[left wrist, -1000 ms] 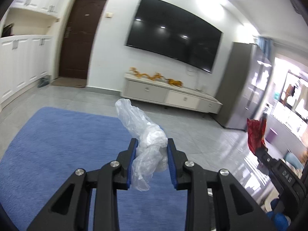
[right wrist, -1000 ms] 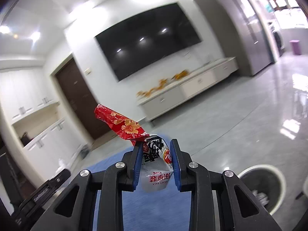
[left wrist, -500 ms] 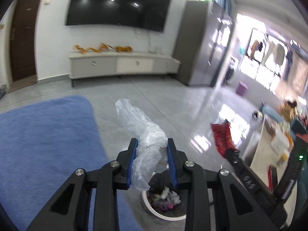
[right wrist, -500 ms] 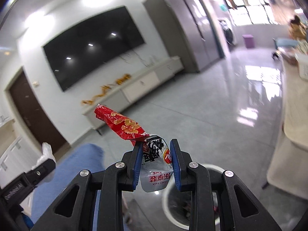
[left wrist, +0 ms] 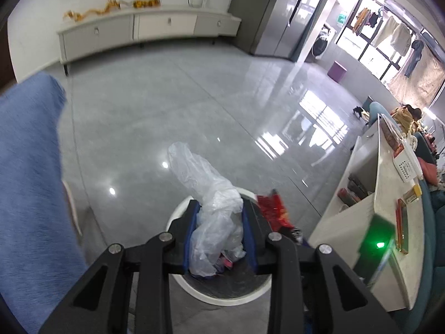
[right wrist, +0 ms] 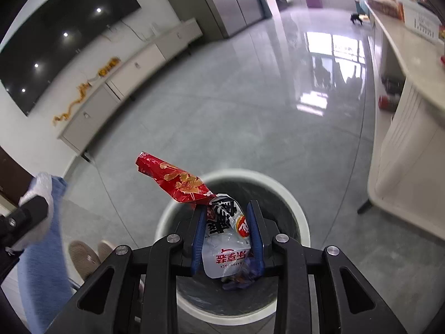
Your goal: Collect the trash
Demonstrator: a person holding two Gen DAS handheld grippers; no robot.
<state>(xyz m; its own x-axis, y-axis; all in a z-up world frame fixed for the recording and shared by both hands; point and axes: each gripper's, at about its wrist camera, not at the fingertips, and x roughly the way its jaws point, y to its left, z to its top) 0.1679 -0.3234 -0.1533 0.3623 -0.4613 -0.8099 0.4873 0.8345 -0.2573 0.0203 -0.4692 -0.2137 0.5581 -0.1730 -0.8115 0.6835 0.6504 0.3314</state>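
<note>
My left gripper (left wrist: 219, 217) is shut on a crumpled clear plastic bag (left wrist: 208, 192), held right over the round white trash bin (left wrist: 222, 297), which has trash at its bottom. My right gripper (right wrist: 226, 217) is shut on a red and white snack wrapper (right wrist: 183, 181), also above the white-rimmed bin (right wrist: 294, 206). In the left wrist view the red wrapper (left wrist: 272, 211) and the right gripper's black body show just right of the bag. The left gripper with its bag (right wrist: 41, 192) appears at the left edge of the right wrist view.
A blue rug (left wrist: 27, 167) lies left of the bin. A white counter (left wrist: 389, 222) with small items stands to the right, close to the bin. A person's slippered feet (right wrist: 83, 253) are beside the bin. Glossy grey floor stretches to a low TV cabinet (left wrist: 144, 27).
Both grippers swung right and tilted down from facing the TV wall to pointing into the trash bin. Each keeps its grip on its piece of trash.
</note>
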